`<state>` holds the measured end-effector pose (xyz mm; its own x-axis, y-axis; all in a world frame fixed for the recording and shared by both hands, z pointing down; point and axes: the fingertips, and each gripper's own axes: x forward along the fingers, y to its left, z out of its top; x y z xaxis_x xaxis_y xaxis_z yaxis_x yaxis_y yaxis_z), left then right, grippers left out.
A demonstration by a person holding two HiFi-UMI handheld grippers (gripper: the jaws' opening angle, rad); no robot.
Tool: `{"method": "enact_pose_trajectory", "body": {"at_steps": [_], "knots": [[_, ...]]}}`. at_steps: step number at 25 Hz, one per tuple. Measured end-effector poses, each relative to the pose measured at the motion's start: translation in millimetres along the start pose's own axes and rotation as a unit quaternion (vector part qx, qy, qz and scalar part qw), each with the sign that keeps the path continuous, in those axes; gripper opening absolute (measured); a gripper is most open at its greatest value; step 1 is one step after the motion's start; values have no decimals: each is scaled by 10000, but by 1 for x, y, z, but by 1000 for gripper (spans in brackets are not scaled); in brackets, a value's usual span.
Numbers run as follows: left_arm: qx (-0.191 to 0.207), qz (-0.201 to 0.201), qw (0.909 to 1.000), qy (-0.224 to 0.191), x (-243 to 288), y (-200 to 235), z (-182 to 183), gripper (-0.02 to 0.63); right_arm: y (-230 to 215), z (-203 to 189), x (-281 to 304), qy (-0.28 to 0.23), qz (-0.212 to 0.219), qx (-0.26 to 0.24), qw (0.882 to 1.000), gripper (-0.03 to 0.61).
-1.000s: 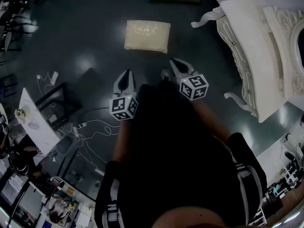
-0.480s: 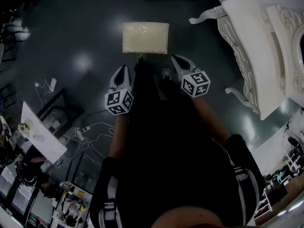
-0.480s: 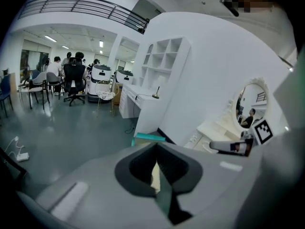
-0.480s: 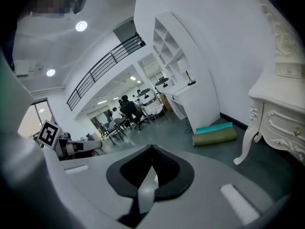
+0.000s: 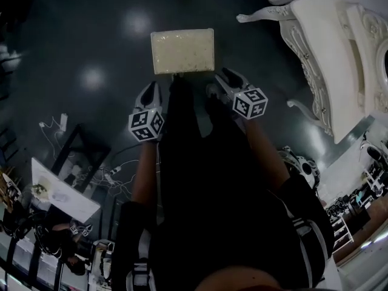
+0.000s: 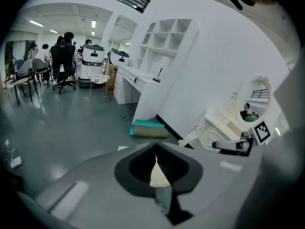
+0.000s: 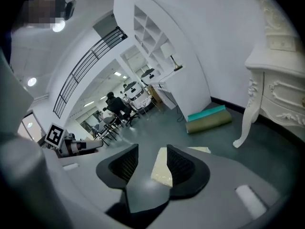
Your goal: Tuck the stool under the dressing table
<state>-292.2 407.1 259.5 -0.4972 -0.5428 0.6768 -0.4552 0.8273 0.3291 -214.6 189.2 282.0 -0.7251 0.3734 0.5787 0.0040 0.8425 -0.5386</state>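
Approach step: my left gripper (image 5: 151,86) has its fingers together and empty, my right gripper (image 5: 227,73) has just been opening, narrow and empty, and the stool (image 5: 182,51) stands just ahead, well apart from the dressing table (image 5: 321,59), so next I likely grip its seat.

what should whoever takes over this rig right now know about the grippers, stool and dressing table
Left gripper: shut, empty, close to the near edge of the cream cushioned rectangular stool.
Right gripper: jaws apart, just been opening, nothing held, by the stool's near right corner.
Stool: out on the floor, apart from the white carved dressing table.
Done: nothing tucked. Left: take the stool, slide it under the table.
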Motion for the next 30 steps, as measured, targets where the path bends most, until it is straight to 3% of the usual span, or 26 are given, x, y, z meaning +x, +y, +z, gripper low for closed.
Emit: {"method": "enact_pose_trajectory", "body": {"at_steps": [3,5,7,13,23,27,30], "knots": [[-121,-145,9996,215,30,21,-10,13,-22,-16,25,151,-132,156,9997,223],[-235,-411,9978,473,51,28,-24,94,-36,-28,41,252,-175,285,9991,252],[-353,-633,9949,702,70,39,-40,114,-47,-42,59,376,-130,451,9982,264],[-602,-762,9893,1092,127,89,-90,250,-87,-80,114,675,-117,623,9957,321],[-688,-857,9730,2029,204,157,-191,291,-167,-157,173,1133,-435,963,9879,396],[-674,-947,9705,2111,230,172,-210,310,-193,-189,194,1419,-409,1026,9837,428],[-702,-1046,9674,2196,246,181,-222,344,-209,-208,205,1561,-441,1113,9805,488]]}}
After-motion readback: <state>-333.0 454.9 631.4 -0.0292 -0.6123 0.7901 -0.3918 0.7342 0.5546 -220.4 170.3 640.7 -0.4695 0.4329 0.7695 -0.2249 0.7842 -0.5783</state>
